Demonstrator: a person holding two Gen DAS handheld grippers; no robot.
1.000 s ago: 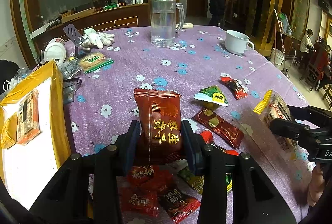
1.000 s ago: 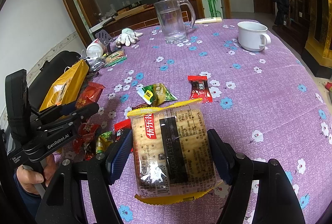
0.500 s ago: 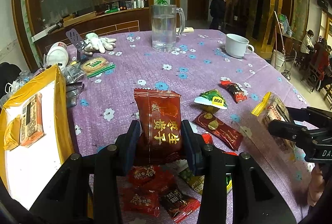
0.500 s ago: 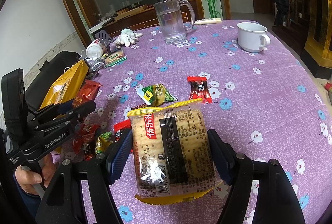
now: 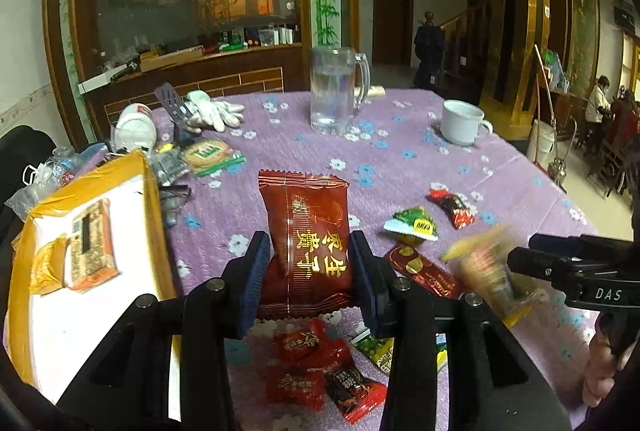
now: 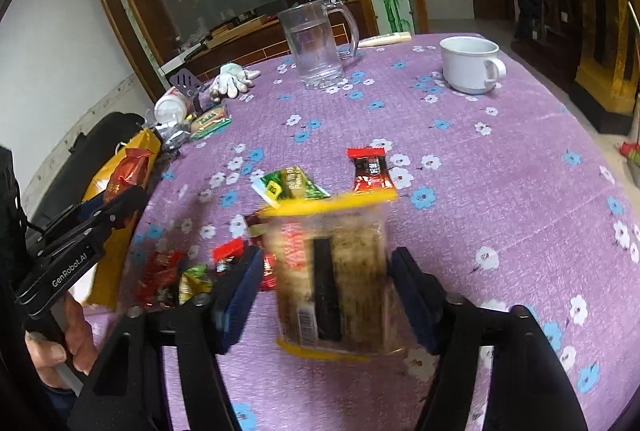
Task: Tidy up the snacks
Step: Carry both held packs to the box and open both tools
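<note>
The left tool [image 5: 308, 271] pinches a dark red snack packet [image 5: 306, 231] upright, lifted above the counter [image 5: 400, 167], probably to carry it to the yellow-edged box [image 5: 80, 251] at the near left, where one orange pack [image 5: 90, 245] lies. The right tool [image 6: 324, 295] grips one cracker pack [image 6: 332, 271] by its sides, blurred. Five or so small packets are scattered between them, with one glass mug [image 5: 334, 91] and one white cup [image 5: 462, 121] far off.

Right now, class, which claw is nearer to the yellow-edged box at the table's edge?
Left. The left claw, shut on a red snack packet, sits right beside the yellow-edged box. The right claw, holding a cracker pack, is farther across.
</note>
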